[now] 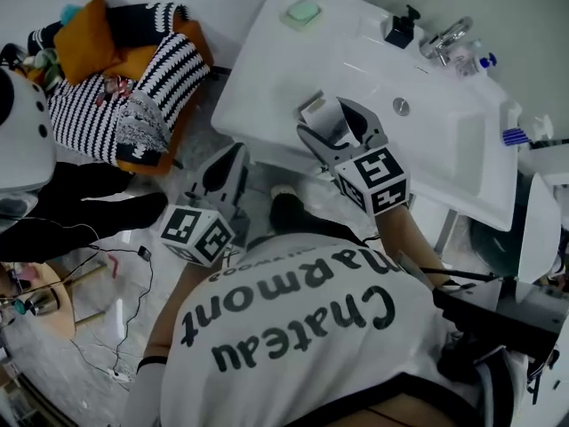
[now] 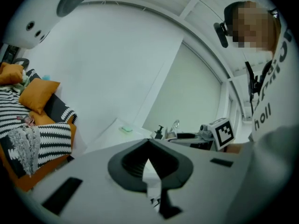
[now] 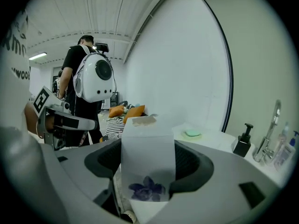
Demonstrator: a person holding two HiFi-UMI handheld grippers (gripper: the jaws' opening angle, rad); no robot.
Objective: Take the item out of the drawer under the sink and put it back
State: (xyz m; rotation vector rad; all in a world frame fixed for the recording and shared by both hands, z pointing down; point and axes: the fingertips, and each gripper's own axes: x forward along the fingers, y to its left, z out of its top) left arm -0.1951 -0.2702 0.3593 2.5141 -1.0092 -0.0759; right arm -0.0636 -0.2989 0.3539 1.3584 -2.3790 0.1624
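Beside white sink (image 1: pixel 267 69), right hand-held gripper (image 1: pixel 333 123) clamps packet (image 3: pixel 148 148)

The head view looks steeply down over the person's back (image 1: pixel 293 327) onto the sink (image 1: pixel 267 87) at upper right. Both gripper views sit close behind their jaws, angled upward across the room. All three show the green soap (image 1: pixel 302 12) (image 2: pixel 126 129) (image 3: pixel 192 133) and faucet (image 1: pixel 449 36) (image 2: pixel 175 125) (image 3: pixel 271 125).

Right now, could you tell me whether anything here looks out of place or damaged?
Nothing looks spilled or damaged. The right gripper holds the white packet squarely. The untidy spots are thin cables trailing over the floor and a jumbled heap of striped and orange fabrics beside the sink.
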